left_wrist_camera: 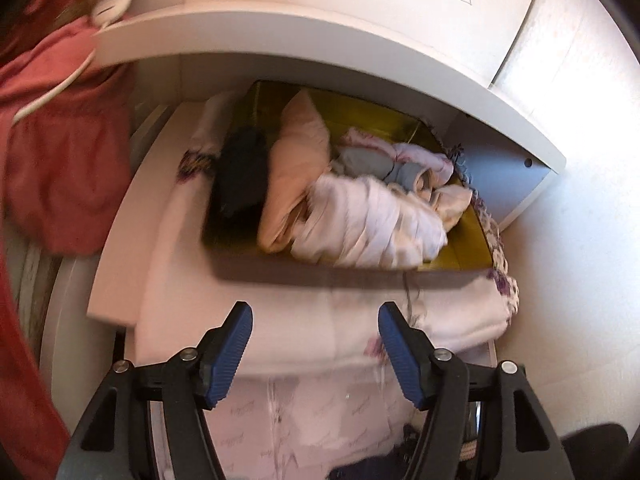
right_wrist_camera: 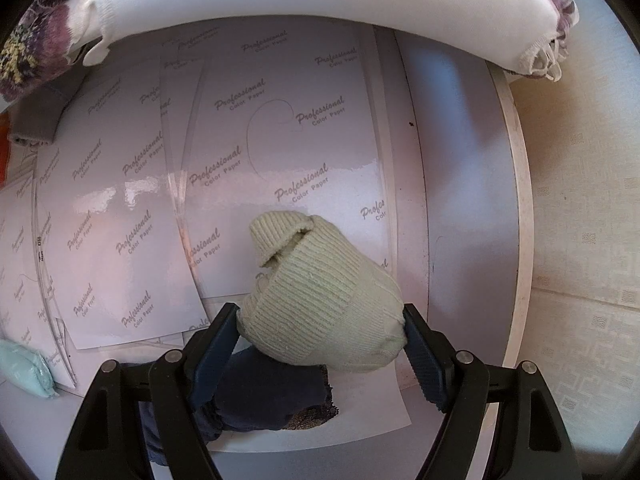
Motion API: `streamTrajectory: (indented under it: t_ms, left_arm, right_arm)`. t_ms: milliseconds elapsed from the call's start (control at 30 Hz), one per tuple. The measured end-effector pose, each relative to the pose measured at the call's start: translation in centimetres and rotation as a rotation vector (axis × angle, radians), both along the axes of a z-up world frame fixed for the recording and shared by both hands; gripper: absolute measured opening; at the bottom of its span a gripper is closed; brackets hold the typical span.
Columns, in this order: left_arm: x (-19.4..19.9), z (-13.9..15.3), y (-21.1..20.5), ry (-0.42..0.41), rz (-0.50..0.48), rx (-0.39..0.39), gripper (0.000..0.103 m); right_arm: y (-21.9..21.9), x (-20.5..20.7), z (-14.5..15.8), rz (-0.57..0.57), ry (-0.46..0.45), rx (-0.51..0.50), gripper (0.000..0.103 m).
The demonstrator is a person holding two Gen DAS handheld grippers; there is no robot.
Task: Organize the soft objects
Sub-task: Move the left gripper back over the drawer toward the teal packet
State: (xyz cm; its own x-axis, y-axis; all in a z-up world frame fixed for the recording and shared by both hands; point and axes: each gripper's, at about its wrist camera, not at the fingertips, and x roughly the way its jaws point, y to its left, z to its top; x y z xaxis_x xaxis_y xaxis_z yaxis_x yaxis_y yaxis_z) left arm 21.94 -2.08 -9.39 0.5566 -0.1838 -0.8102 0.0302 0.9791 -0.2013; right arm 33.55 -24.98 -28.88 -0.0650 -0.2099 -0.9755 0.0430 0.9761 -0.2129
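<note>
The left claw [left_wrist_camera: 316, 350] hangs open with nothing between its blue pads [left_wrist_camera: 232, 354], well short of the box [left_wrist_camera: 460, 248] that sits on the folded white cloth [left_wrist_camera: 280, 320] under the shelf [left_wrist_camera: 320, 36]. The box already holds a heap of soft things: a peach bundle [left_wrist_camera: 296, 168], a white roll [left_wrist_camera: 372, 224], something dark [left_wrist_camera: 240, 176] at its left end. This view is blurred, so finer detail is lost.

The right claw [right_wrist_camera: 322, 338] points steeply down at the printed paper sheets [right_wrist_camera: 256, 136]. A cream knit sock [right_wrist_camera: 320, 292] sits between its jaws, which stand wide and touch the sock's fat end on both sides; it looks gripped, though I cannot be sure the pads press. The sock's long axis runs away from the claw, its folded cuff farthest out. A navy cloth [right_wrist_camera: 264, 392] lies just under it.

The box lies ahead of the left claw, beyond the cloth whose white edge [right_wrist_camera: 320, 4] shows at the top of the right view. So the sock likely has to travel forward and over that edge, and the right hand is the one that has it.
</note>
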Motion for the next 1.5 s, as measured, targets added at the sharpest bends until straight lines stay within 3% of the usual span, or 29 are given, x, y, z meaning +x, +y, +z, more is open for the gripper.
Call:
streamTrajectory:
  t_ms: [333,567,767,967,1400,1433,1500]
  left_arm:
    - [-3.5,-1.5,1.9,0.111,-0.034,0.019,0.066]
    - [-3.4,-4.6,1.6,0.338,-0.160,0.105,0.066]
    - [-4.3,-9.2,0.8,0.590,-0.300,0.189,0.066]
    - [-5.9,-13.3,-0.2,0.750,-0.400,0.280,0.066]
    - [-7.0,-18.3,-0.2,0.875,-0.426,0.382,0.066]
    - [-7.2,-18.7,0.0,0.880,-0.420,0.385,0.063]
    - [-7.1,-19.3,0.5,0.895,-0.405,0.385,0.045]
  right_arm:
    - [0.0,0.0,0.0,-0.002,0.002,0.000,0.080]
    - [0.0,0.2,-0.1,0.002,0.008,-0.002,0.080]
    - [0.1,0.1,-0.1,0.003,0.010,-0.003,0.080]
    - [0.3,0.1,-0.2,0.004,0.015,-0.006,0.080]
    - [0.7,0.2,-0.6,0.014,0.025,-0.015,0.080]
    - [0.7,0.2,-0.6,0.013,0.025,-0.013,0.080]
    - [0.8,0.2,-0.6,0.014,0.025,-0.012,0.080]
